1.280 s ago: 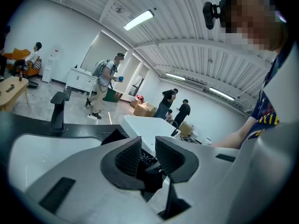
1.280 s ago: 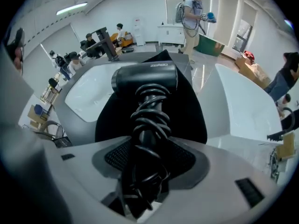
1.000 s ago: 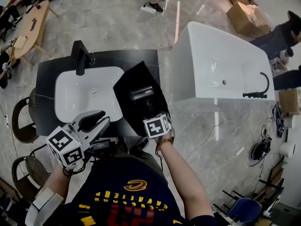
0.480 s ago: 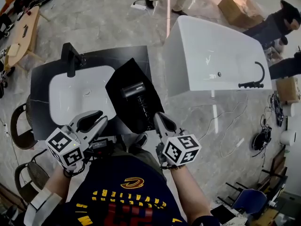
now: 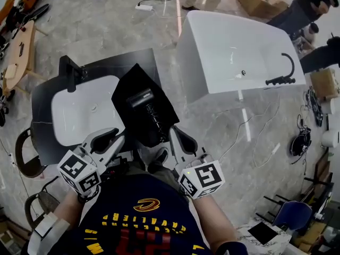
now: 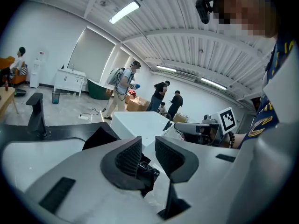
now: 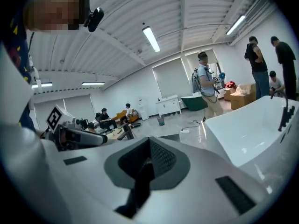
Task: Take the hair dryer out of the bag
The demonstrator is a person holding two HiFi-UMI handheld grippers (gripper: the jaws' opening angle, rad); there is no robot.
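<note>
Status: hair dryer (image 5: 142, 99) is exposed, lying on top of the black bag (image 5: 133, 81) on the dark counter (image 5: 42, 108) just right of the sink (image 5: 79, 110), its coiled cord trailing toward the person. It looks effectively out of the bag already, though I can't tell if any part is still tucked under the fabric. Neither of the 2 grippers has it. Left gripper (image 5: 112, 138) sits at the bag's near edge with its jaws moderately apart. Black fabric and cord show through the gap, but the pads aren't pressing on anything. Right gripper (image 5: 175, 134) is just beside the bag's near right corner, jaws closing down to pads-together on nothing. Left to do, as I read it: grab the dryer and lift it clear of the bag.
</note>
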